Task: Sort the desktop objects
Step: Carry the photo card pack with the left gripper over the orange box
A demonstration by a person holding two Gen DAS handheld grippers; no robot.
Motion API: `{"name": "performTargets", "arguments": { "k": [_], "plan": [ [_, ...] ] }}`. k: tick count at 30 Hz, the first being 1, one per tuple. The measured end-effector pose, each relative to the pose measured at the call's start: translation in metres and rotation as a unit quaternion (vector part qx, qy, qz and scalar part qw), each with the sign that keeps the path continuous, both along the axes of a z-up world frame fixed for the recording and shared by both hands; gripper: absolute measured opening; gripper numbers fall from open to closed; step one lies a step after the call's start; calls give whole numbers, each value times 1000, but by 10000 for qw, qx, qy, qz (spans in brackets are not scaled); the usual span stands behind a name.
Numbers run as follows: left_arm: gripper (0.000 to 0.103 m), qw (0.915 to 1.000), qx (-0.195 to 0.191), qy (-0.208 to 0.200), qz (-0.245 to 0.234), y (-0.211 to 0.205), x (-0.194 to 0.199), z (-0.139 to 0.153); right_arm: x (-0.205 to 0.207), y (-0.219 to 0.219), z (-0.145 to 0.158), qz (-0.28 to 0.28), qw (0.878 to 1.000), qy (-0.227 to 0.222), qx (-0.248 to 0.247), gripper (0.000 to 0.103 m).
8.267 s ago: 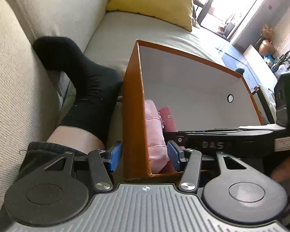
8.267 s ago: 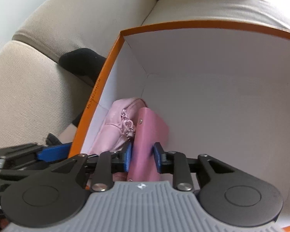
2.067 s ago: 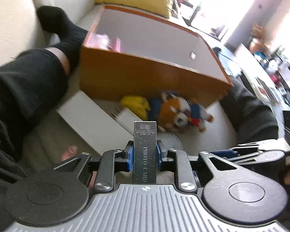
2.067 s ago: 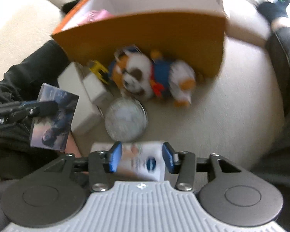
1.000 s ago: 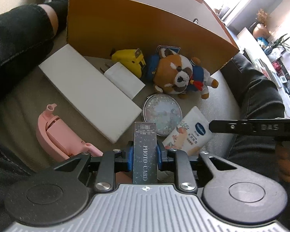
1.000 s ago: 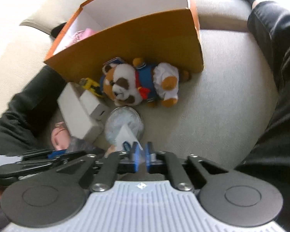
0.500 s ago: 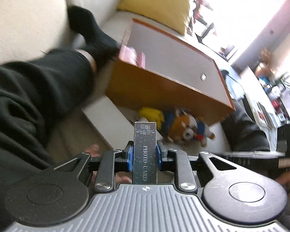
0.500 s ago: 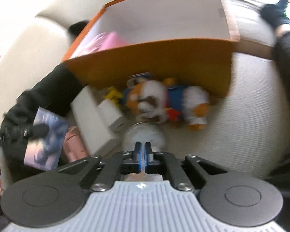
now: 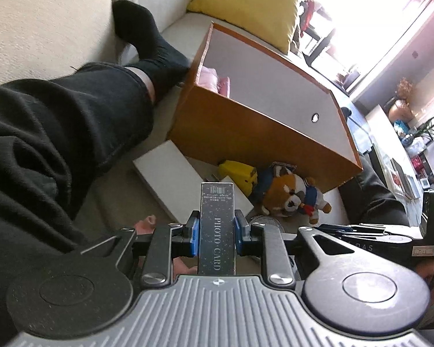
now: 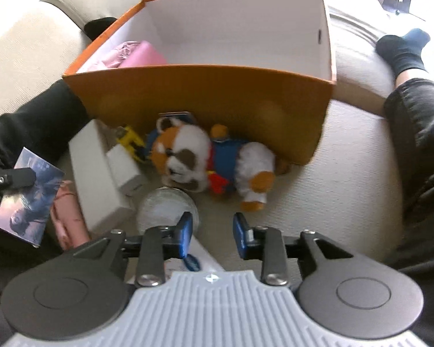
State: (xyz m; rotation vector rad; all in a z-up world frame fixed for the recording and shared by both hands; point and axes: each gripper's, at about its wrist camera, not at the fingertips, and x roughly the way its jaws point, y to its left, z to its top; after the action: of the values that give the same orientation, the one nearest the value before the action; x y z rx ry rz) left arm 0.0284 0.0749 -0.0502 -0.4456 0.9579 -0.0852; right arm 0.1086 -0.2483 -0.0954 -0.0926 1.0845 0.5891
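Beyond the right gripper's fingers (image 10: 184,232) lies the plush toy (image 10: 208,159), the box (image 10: 205,95) behind it, a flat carton (image 10: 92,173) to their left.

The right gripper (image 10: 211,235) was pinched shut on the white packet (image 10: 198,253) a moment ago, and now its jaws are opening with nothing between them; the packet lies low in the frame under the left blue pad. The left gripper (image 9: 217,235) was down over the toys a second ago, and now it looks higher, so the orange box (image 9: 246,133) and the red panda toy (image 9: 289,196) sit in the middle of its view. Long before, both grippers were at the box, the right one putting a pink thing in.
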Motion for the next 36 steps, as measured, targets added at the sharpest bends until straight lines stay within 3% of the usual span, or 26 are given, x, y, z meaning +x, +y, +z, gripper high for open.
{"name": "performTargets", "arguments": {
  "k": [4,8,14,18,22,23,27,31,36],
  "plan": [
    [26,9998,-20,33,-186,-11,8,-3,-1,11,13,623,9955,-647,-313,44],
    [26,9996,-17,20,-289,-21,16,-3,4,35,20,1658,9752,-1220,-816,49],
    [26,9995,39,69,-315,-25,23,-3,9,62,3,3171,9093,-1877,-1933,49],
    [26,9995,61,148,-267,-23,28,-6,11,70,-9,3756,8822,-1830,-2170,47],
    [26,9993,83,239,-260,-22,34,-10,3,74,-27,4056,8490,-2184,-2587,46],
    [26,9993,81,248,-261,-22,36,-10,2,74,-30,4082,8453,-2231,-2629,45],
    [26,9994,87,208,-250,-21,35,-8,5,71,-24,3886,8560,-2222,-2586,40],
    [26,9996,79,140,-250,-20,30,-4,-6,64,-9,3832,8471,-2489,-2713,40],
    [26,9993,99,-28,-349,-22,30,5,-8,52,22,3553,8600,-2559,-2622,40]
  ]
}}
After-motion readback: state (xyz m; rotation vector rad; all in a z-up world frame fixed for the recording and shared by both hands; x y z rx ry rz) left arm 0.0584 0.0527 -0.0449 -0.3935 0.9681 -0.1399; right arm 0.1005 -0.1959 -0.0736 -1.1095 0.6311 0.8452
